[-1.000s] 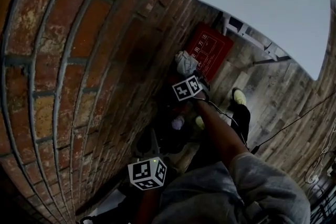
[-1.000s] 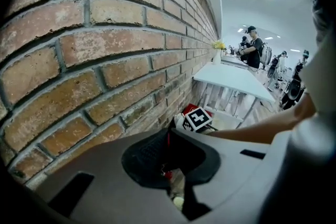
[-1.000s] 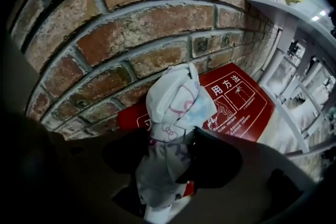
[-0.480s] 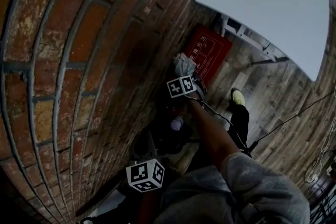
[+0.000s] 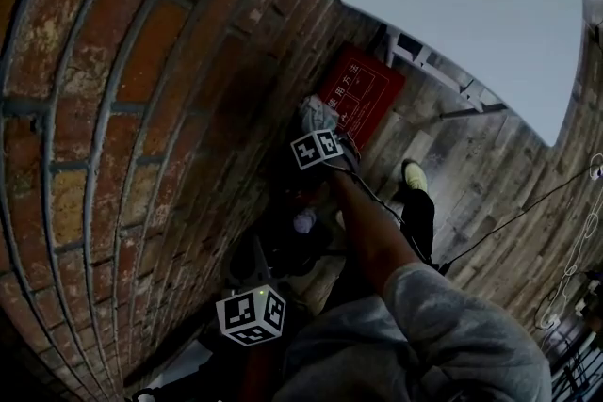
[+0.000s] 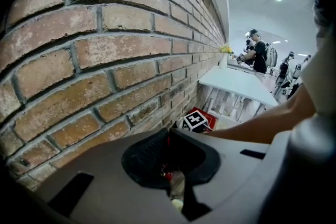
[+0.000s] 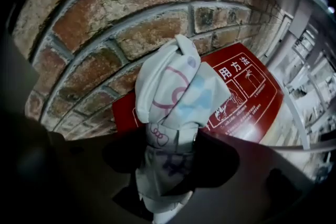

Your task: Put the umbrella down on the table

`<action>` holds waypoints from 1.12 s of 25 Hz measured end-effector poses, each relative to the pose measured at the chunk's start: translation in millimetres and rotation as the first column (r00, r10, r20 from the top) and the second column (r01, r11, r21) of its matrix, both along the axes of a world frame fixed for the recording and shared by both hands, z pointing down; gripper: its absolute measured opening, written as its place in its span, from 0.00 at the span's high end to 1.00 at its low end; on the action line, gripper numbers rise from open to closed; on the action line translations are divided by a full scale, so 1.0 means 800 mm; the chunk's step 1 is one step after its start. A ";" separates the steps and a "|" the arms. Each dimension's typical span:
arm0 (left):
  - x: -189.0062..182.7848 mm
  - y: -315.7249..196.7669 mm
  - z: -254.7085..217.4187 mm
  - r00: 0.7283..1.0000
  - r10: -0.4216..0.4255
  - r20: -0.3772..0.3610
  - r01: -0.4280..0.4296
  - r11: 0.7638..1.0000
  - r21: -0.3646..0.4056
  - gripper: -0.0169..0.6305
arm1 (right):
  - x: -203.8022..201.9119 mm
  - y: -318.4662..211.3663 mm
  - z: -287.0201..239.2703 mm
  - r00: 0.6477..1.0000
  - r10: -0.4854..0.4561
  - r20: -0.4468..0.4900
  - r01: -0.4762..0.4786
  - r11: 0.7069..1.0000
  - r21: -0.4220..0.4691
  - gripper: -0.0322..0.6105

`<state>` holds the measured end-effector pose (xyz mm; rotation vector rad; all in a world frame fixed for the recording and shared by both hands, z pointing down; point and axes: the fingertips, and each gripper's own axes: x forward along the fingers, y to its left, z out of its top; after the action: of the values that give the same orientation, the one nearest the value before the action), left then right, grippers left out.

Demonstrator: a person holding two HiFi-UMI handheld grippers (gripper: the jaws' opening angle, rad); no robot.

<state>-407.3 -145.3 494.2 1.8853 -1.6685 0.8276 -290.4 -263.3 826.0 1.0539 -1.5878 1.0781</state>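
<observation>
A folded umbrella (image 7: 176,97), white with pink and pale blue print, stands up between the jaws of my right gripper (image 7: 170,149), which is shut on its lower part. In the head view the umbrella (image 5: 317,111) is a pale bundle ahead of the right gripper (image 5: 320,133), low down beside the brick wall (image 5: 113,108). The white table (image 5: 471,5) lies beyond it at the upper right, well apart. My left gripper (image 6: 169,150) stays back near my body with its black pads together; its marker cube (image 5: 252,315) shows at the bottom.
A red sign (image 5: 363,94) leans against the brick wall under the table's near edge. The floor is wooden planks with a cable across it, and a shoe (image 5: 412,174) shows beside my arm. People stand far off past the table (image 6: 257,50).
The right gripper and the umbrella have moved a little closer to the red sign. The whole head view has drifted up and left. The grip is unchanged.
</observation>
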 end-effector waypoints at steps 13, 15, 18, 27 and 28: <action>0.062 0.000 -0.014 0.998 0.007 -0.060 -0.004 0.999 0.047 0.94 | 0.095 0.043 -0.083 0.989 -0.094 0.110 0.088 0.994 0.063 0.53; 0.087 -0.008 -0.020 0.997 0.026 -0.077 -0.021 0.997 0.068 0.94 | 0.116 0.025 -0.122 0.985 -0.095 0.142 0.079 0.990 0.116 0.53; 0.120 -0.014 -0.034 0.993 0.041 -0.109 -0.030 0.994 0.101 0.94 | 0.145 -0.002 -0.191 0.976 -0.089 0.198 0.049 0.978 0.202 0.53; 0.207 -0.043 -0.077 0.979 0.126 -0.159 -0.093 0.975 0.199 0.94 | 0.245 -0.076 -0.404 0.912 -0.065 0.405 -0.128 0.893 0.431 0.53; 0.215 -0.044 -0.080 0.978 0.137 -0.160 -0.103 0.973 0.205 0.94 | 0.260 -0.077 -0.422 0.907 -0.061 0.417 -0.146 0.882 0.447 0.53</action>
<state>-235.5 -180.8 430.5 2.1436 -1.5903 0.5414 -82.5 -324.7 488.5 1.2303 -2.2708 1.0177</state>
